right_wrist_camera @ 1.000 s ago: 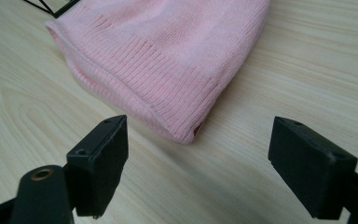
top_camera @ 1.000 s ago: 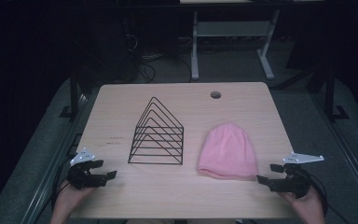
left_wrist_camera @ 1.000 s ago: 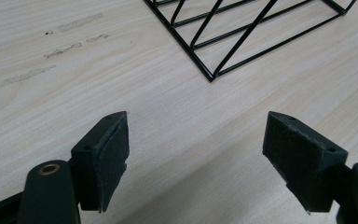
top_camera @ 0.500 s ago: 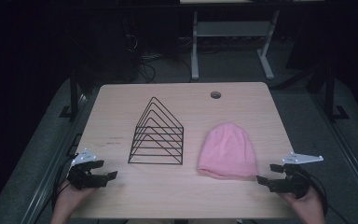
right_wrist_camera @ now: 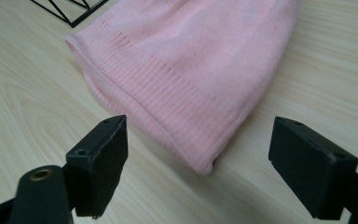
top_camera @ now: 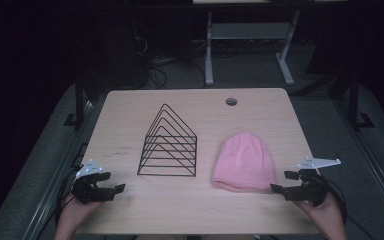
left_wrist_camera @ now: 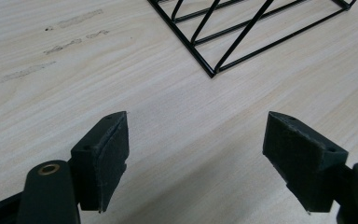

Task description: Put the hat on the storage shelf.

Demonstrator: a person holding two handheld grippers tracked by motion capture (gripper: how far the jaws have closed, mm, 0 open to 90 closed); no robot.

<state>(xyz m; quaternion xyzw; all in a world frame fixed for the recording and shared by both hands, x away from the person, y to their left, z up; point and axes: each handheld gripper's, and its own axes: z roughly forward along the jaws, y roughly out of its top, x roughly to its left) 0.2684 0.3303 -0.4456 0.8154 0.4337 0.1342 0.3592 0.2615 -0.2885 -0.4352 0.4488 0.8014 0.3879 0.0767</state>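
A pink knit beanie (top_camera: 243, 162) lies flat on the wooden table (top_camera: 195, 215), right of centre. A black wire rack (top_camera: 169, 145) shaped like nested triangles stands left of it. My right gripper (top_camera: 282, 182) rests open at the table's right front edge, its jaws wide apart and aimed at the beanie's ribbed hem (right_wrist_camera: 168, 116), a short way off it. My left gripper (top_camera: 115, 183) sits open near the left front corner, nothing between its jaws; a corner of the wire rack (left_wrist_camera: 212, 72) lies ahead of it.
A round cable hole (top_camera: 231, 102) is in the table's far edge. Behind the table stand a white desk frame (top_camera: 250, 45) and loose cables (top_camera: 160, 65) on the dark floor. Faint marks (left_wrist_camera: 51, 46) show on the wood near the left gripper.
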